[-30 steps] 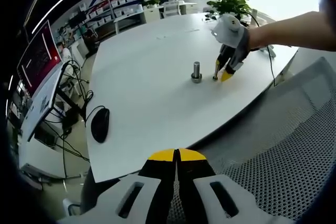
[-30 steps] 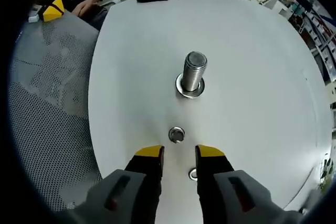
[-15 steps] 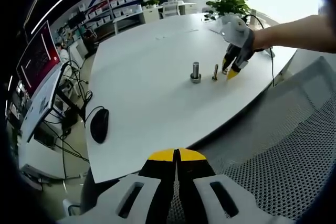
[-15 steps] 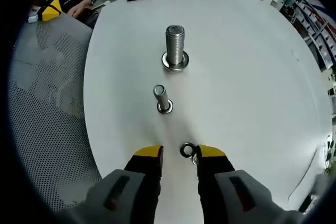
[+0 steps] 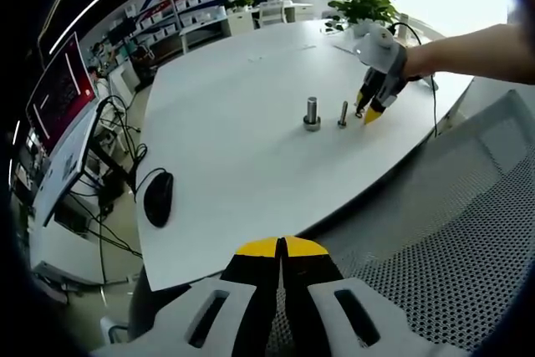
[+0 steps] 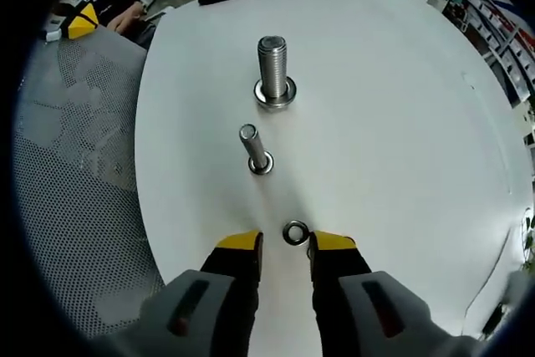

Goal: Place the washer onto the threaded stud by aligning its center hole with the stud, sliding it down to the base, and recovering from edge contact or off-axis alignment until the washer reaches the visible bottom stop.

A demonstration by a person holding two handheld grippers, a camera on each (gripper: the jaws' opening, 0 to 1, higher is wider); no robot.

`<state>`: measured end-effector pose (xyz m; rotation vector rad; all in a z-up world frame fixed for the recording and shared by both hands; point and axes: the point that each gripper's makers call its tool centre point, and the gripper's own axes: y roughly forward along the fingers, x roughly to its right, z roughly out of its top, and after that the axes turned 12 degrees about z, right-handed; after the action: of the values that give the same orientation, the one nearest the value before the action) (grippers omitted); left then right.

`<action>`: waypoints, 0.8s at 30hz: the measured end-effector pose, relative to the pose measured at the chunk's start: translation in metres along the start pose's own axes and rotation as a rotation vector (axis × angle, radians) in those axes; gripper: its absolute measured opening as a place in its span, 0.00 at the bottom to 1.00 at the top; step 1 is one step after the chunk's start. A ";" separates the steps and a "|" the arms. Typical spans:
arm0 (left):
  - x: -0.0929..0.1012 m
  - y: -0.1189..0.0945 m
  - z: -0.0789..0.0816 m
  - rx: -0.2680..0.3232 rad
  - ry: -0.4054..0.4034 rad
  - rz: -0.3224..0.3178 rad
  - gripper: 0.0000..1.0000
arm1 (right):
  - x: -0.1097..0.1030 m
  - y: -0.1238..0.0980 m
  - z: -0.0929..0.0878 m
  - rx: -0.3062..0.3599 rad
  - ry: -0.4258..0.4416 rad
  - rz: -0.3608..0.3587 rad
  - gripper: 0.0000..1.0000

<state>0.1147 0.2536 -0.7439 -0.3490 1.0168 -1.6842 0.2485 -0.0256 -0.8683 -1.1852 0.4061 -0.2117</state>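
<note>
In the left gripper view, a red-lit monitor [image 5: 60,94] glows at the far left, with cables [image 5: 117,198] trailing below it and a black mouse [image 5: 159,198] sitting near the edge of the white table [image 5: 234,123]. Moving across, the large threaded stud [image 5: 312,114] stands upright on its wide base, and just beside it to the right stands the small stud [image 5: 343,114], thinner and also upright. Right next to that comes the right gripper [image 5: 369,114], angled down toward the tabletop and held by a person's arm [image 5: 468,48] reaching in from the right, with a potted plant [image 5: 364,4] behind. Down at the bottom, the left gripper [image 5: 281,250] hangs over a mesh chair [image 5: 451,240], its yellow-tipped jaws pressed together with nothing between them.

Over to the right gripper view: the chair mesh [image 6: 75,148] fills the left side, then the table [image 6: 401,123]. The large threaded stud [image 6: 272,71] is farthest, the small stud [image 6: 253,148] nearer. The washer [image 6: 295,232] lies flat on the table, apart from both studs, just ahead of the right gripper [image 6: 285,246]. Its jaws stand parted with a clear gap, and the washer sits at their tips, nearer the right-hand one. It holds nothing.
</note>
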 end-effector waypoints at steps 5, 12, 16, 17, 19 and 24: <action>0.000 0.000 0.000 -0.002 -0.001 0.002 0.00 | 0.003 0.000 0.000 -0.007 0.000 -0.002 0.21; 0.000 0.000 0.000 -0.002 0.000 0.002 0.00 | 0.007 -0.001 -0.001 0.002 -0.012 -0.011 0.16; 0.000 0.000 0.000 -0.002 -0.002 0.001 0.00 | 0.007 -0.001 -0.001 0.004 -0.012 -0.014 0.15; 0.000 0.000 0.000 -0.002 -0.002 0.002 0.00 | 0.006 -0.001 0.000 0.000 -0.018 -0.014 0.15; 0.000 0.000 0.001 0.001 -0.002 0.002 0.00 | 0.006 0.000 0.000 -0.013 -0.026 -0.016 0.15; -0.001 0.001 0.002 0.005 -0.005 0.002 0.00 | 0.008 0.002 0.002 -0.031 -0.032 -0.032 0.03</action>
<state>0.1168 0.2532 -0.7431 -0.3485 1.0092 -1.6832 0.2562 -0.0259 -0.8711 -1.2247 0.3640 -0.2145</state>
